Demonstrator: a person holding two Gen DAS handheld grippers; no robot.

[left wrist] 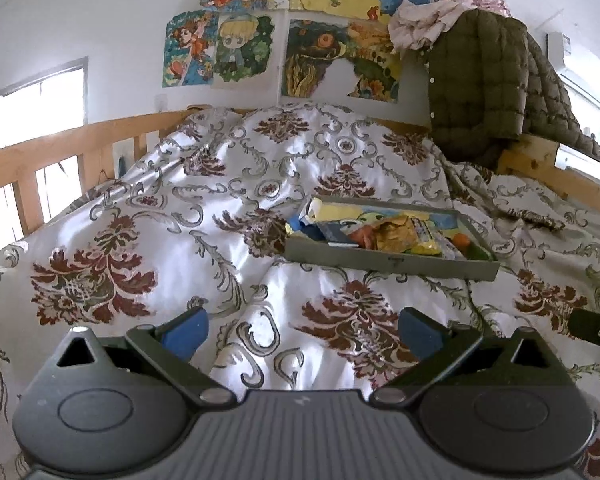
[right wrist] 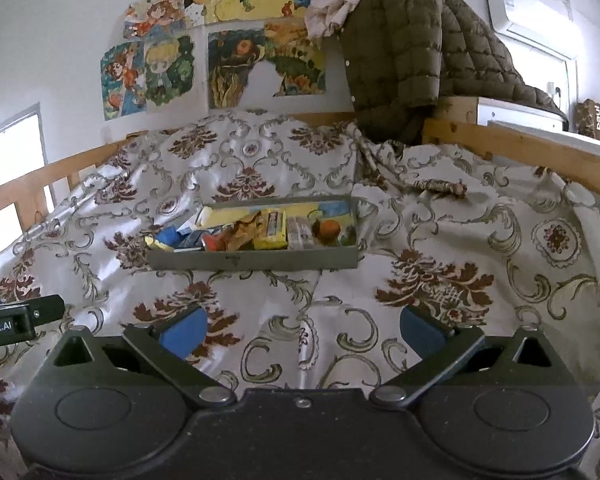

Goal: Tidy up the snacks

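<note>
A shallow grey tray (left wrist: 388, 262) lies on the patterned bedspread (left wrist: 180, 240) and holds several snack packets (left wrist: 400, 232) in yellow, blue and orange wrappers. It also shows in the right wrist view (right wrist: 252, 260), with the snack packets (right wrist: 272, 230) inside. My left gripper (left wrist: 302, 330) is open and empty, low over the bedspread, well short of the tray. My right gripper (right wrist: 302, 330) is open and empty too, in front of the tray and apart from it.
A wooden bed rail (left wrist: 60, 148) runs along the left, another wooden rail (right wrist: 520, 148) on the right. A dark quilted jacket (left wrist: 484, 80) hangs at the bed's far right corner. Drawings (left wrist: 292, 32) cover the wall. The other gripper's edge (right wrist: 16, 320) shows at left.
</note>
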